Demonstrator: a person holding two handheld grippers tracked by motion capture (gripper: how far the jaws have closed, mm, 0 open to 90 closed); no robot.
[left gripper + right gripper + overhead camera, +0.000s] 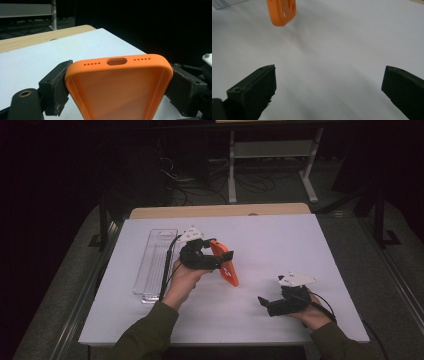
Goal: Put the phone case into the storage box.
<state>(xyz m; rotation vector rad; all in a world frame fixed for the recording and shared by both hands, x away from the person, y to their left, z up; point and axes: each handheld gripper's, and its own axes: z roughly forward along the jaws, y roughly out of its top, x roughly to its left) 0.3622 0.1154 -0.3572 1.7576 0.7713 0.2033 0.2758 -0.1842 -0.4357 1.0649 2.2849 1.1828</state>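
An orange phone case (226, 264) hangs above the middle of the white table, gripped across its width by my left gripper (221, 258). In the left gripper view both black pads (57, 86) press on the sides of the orange phone case (117, 87), whose open inner face and port cut-outs face the camera. My right gripper (264, 304) rests low near the table's front right, jaws wide apart with nothing between them. In the right gripper view my right gripper (329, 87) looks over bare table, with the corner of the orange phone case (282, 11) hanging farther off at the top left.
A long clear plastic tray (156, 262) lies on the left part of the white table (280, 240), close beside the left hand. A wooden strip (220, 210) runs along the far edge. Beyond it stand a metal frame and cables on a dark floor.
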